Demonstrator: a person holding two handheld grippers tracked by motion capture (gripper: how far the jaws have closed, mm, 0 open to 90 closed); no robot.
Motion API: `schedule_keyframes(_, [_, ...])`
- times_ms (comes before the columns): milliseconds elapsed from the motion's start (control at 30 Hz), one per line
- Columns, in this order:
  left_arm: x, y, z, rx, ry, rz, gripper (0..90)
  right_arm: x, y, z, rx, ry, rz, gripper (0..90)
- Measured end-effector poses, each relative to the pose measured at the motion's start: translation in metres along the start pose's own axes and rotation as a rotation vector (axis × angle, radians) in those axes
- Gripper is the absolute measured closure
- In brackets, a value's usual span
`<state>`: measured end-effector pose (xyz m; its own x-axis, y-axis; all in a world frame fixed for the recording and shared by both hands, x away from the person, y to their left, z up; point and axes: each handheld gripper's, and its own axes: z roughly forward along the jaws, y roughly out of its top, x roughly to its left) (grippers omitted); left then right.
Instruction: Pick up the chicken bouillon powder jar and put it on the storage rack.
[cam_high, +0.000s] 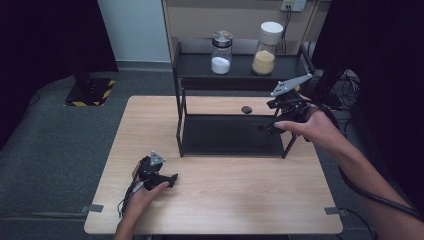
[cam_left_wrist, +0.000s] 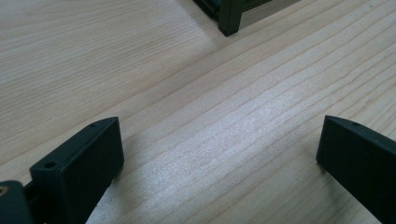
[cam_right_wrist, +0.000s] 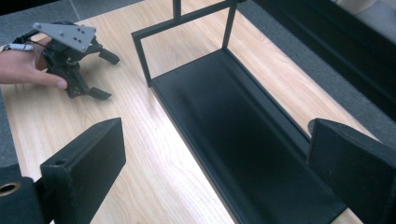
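Nearby, black two-tier rack (cam_high: 230, 135), lower shelf bare.

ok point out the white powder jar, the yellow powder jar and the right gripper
white powder jar (cam_high: 221, 54), high view, on its glass body
yellow powder jar (cam_high: 265, 50), high view, on its glass body
right gripper (cam_high: 266, 127), high view, between its open jaws

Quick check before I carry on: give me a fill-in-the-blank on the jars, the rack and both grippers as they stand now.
1. The two jars, white-filled jar and yellow-filled jar, stand on the rack's ____ shelf.
2. The left hand-held gripper rests on the wooden ____.
3. The right hand-held gripper's jaws stand ____, with nothing between them.
4. The rack's lower shelf is ____.

Missing words: top; table; open; empty
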<state>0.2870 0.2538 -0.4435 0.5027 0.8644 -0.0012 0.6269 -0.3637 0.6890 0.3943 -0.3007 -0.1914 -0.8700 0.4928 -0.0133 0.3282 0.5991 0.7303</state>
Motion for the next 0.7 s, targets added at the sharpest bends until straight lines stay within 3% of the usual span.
schedule_keyframes(700, [0.000, 0.000, 0.000, 0.000, 0.000, 0.000, 0.0, -0.002, -0.027, 0.037, 0.061, 0.051, 0.027, 5.0])
